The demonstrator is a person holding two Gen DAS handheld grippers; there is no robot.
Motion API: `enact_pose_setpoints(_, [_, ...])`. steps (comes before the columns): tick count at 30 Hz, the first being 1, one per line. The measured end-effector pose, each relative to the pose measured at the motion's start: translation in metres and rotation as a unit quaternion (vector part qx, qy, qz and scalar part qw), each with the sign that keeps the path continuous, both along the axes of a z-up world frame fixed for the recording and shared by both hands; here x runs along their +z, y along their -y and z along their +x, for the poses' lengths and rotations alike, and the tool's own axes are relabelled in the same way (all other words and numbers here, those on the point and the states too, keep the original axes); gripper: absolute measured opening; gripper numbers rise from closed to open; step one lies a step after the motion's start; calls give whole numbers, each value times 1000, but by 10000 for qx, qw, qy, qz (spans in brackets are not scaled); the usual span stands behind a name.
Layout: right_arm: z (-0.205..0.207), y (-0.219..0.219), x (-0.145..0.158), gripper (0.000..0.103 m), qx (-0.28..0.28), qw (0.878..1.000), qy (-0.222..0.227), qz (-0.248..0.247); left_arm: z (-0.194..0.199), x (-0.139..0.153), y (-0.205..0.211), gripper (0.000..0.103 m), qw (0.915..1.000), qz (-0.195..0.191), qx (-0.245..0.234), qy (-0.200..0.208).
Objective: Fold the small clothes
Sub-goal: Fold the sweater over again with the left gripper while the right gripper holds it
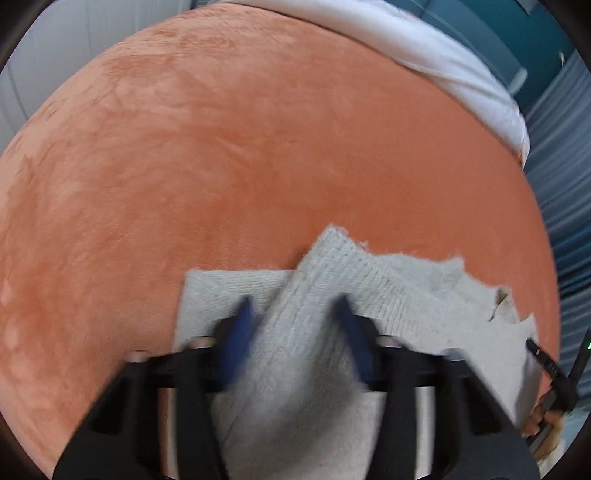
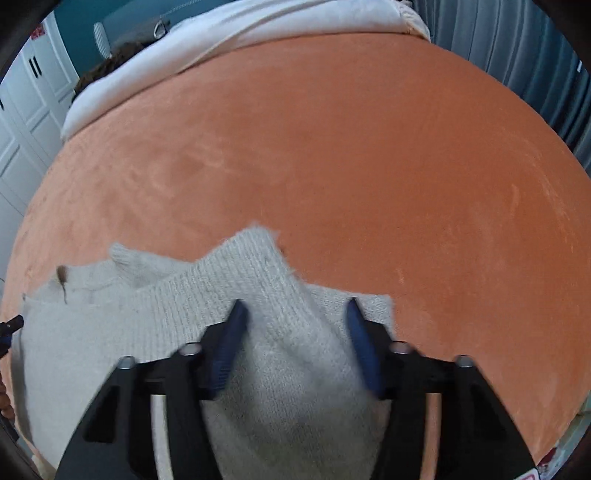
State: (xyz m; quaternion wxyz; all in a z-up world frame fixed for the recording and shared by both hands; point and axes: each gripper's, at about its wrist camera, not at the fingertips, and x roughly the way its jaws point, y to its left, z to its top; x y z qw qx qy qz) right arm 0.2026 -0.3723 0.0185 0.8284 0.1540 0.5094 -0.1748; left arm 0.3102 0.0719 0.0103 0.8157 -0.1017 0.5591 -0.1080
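A small pale grey knitted garment (image 1: 332, 295) lies on an orange plush bed cover (image 1: 221, 147), in the lower middle of both wrist views. It reads as a little sweater: a ribbed sleeve or cuff (image 2: 255, 258) points up toward the middle of the right wrist frame, and a neck opening with a brownish tag (image 1: 500, 295) shows at the right edge of the left wrist view.

The left hand-held gripper (image 1: 295, 308) has its blue pads apart, with a ridge of knit rising between them. It seems to be at the cloth, but blur hides whether the pads pinch it. The right hand-held gripper (image 2: 295, 308) is likewise spread wide, with a bunched hump of knit between its pads, not clamped as far as can be seen.

Judged from this, the step in hand is an early fold: both sides of the sweater are being gathered or laid inward, and the garment is still uneven, with no tidy rectangle yet. The next move likely calls for closing on a single layer near an edge or sleeve, lifting it only a little, carrying it across the body of the garment, then smoothing it flat.

A white duvet or pillow (image 2: 221, 33) lies along the top of the frame beyond the cover. No brand, label text or other writing can be read; the tag is too small and blurred.
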Motion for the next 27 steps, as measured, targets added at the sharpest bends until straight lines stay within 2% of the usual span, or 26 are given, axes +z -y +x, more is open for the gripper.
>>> enact_pose_setpoints(1, [-2, 1, 4, 8, -20, 9999, 154, 54, 0, 2, 1, 15, 10000, -21, -23, 64])
enact_pose_setpoints(2, [-8, 4, 12, 8, -97, 9992, 381, 81, 1, 4, 0, 11, 9999, -10, -20, 129])
enact_pose_setpoints(4, [-23, 13, 26, 7, -289, 9968, 745, 37, 5, 2, -5, 11, 9999, 49, 54, 137])
enact_pose_setpoints(6, [-29, 28, 16, 7, -506, 9967, 636, -77, 9, -14, -11, 11, 9999, 32, 104, -8])
enact_pose_setpoints(7, [-27, 35, -5, 7, -541, 9980, 322, 74, 10, -20, -12, 12, 9999, 1, 133, 21])
enact_pose_setpoints(8, [-25, 37, -19, 6, -495, 9985, 205, 126, 10, -21, -11, 13, 9999, 7, 151, 67])
enact_pose_setpoints(10, [-17, 29, -9, 9, -408, 9988, 204, -177, 9, -18, -9, 13, 9997, 33, 224, 85])
enact_pose_setpoints(11, [-16, 25, 1, 16, -417, 9986, 220, -231, 5, -11, -10, 15, 9996, -15, 270, 98])
enact_pose_setpoints(13, [-22, 12, 29, 19, -431, 9973, 461, -367, -11, 10, -16, 17, 9987, -167, 371, 313])
enact_pose_setpoints(15, [-38, -11, 59, 26, -258, 9954, 858, -352, -36, 35, -26, 26, 9966, -260, 416, 664])
enact_pose_setpoints(17, [-53, -48, 77, 22, 207, 9933, 1132, 62, -72, 52, -43, 60, 9944, -308, 600, 814])
enact_pose_setpoints(19, [-64, -89, 84, 20, 726, 9903, 1154, 280, -107, 53, -60, 64, 9922, -484, 857, 766])
enact_pose_setpoints(21, [-65, -131, 80, 13, 1200, 9861, 1038, 492, -135, 40, -78, 64, 9888, -670, 1244, 486])
enact_pose_setpoints(24, [-51, -186, 62, 11, 1667, 9820, 767, 440, -168, 14, -104, 65, 9766, -952, 1924, 140])
enact_pose_setpoints(26, [-37, -204, 40, 10, 1810, 9813, 368, 541, -178, -5, -113, 66, 9681, -1271, 2150, -176])
enact_pose_setpoints(27, [-35, -214, 21, 9, 1820, 9817, 15, 557, -180, -11, -115, 66, 9654, -1415, 2173, -269])
